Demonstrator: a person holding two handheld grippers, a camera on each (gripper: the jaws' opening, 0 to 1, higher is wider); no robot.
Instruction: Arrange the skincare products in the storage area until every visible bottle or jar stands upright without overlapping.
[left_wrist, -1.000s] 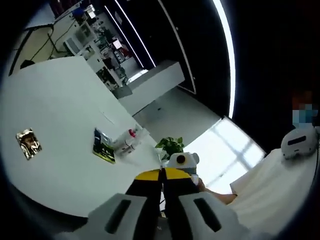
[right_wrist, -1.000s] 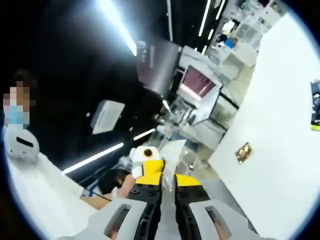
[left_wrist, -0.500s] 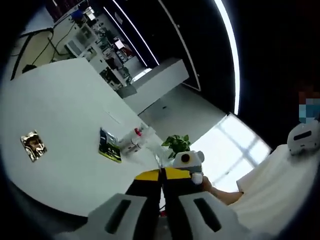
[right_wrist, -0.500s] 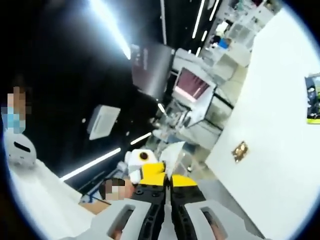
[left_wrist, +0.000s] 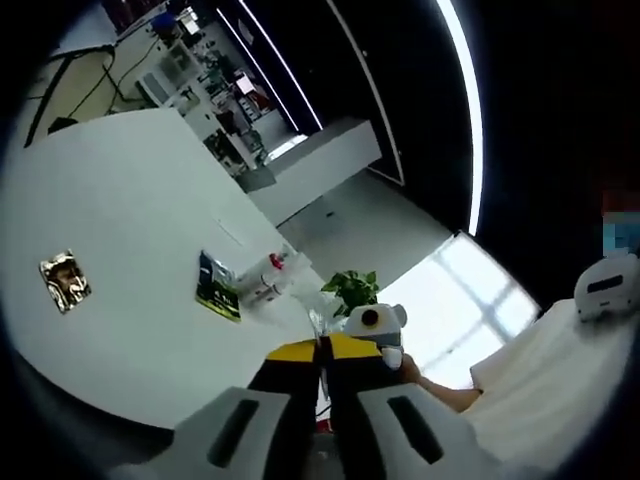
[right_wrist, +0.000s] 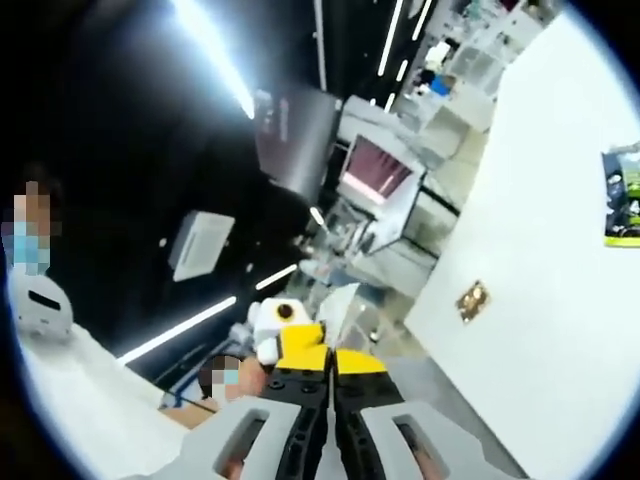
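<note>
A small cluster of skincare bottles (left_wrist: 266, 278), clear with a red cap among them, sits on the white table (left_wrist: 120, 220) beside a green and black packet (left_wrist: 217, 291). They are too small to tell upright from tipped. My left gripper (left_wrist: 321, 349) is held off the table's near edge, far from the bottles, jaws shut with nothing between them. My right gripper (right_wrist: 331, 358) is also shut and empty, off the table's edge. Each gripper shows in the other's view, held in a hand: the right gripper (left_wrist: 373, 324) and the left gripper (right_wrist: 273, 322). The packet (right_wrist: 621, 195) lies at the far right.
A gold square tag (left_wrist: 62, 281) lies on the table to the left, and the same tag (right_wrist: 472, 300) is near the table's edge. A potted plant (left_wrist: 349, 290) stands past the bottles. Shelves and desks (right_wrist: 390, 190) fill the room behind. A person in white (left_wrist: 560, 380) is at the right.
Both views have drifted slightly with the hands. The bottles, packet and tag stay where they were, and both grippers remain shut.
</note>
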